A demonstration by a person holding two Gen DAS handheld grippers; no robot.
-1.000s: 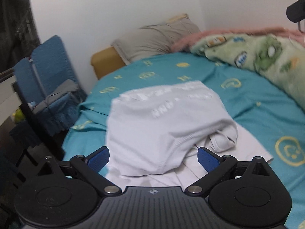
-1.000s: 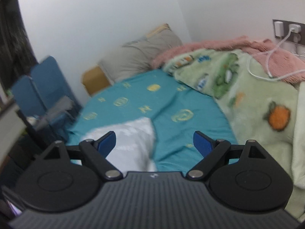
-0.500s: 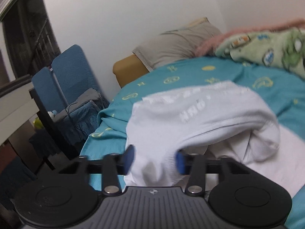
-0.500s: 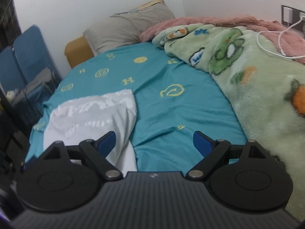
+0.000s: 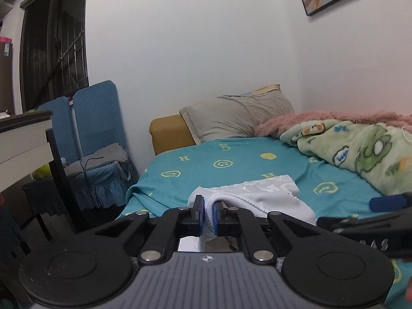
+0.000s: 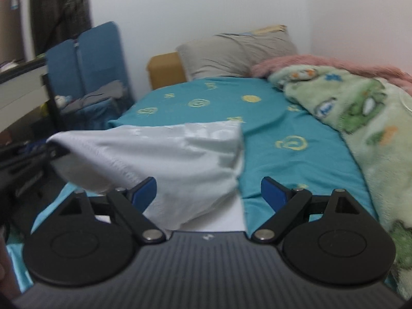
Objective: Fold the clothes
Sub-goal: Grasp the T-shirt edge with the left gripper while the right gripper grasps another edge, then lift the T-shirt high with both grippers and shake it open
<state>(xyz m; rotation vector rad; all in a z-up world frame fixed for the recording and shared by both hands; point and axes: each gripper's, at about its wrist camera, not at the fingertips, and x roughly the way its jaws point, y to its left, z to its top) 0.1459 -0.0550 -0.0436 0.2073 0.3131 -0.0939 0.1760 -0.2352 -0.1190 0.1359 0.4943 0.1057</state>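
Closed left gripper [image 5: 208, 212] on white garment's [image 5: 260, 198] ribbed hem, wide open a second before. Lifted off teal bedsheet [image 6: 270, 134]. Right gripper [image 6: 208, 193] spread wide, empty; second corner likely next.

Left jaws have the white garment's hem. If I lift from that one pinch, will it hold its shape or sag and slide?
Probably sags: the white garment already drapes in a soft tent from the left gripper. It looks thin and light, so lifting should be easy. The ribbed hem bunched between the jaws likely grips well; the right gripper is open and could support the loose side.
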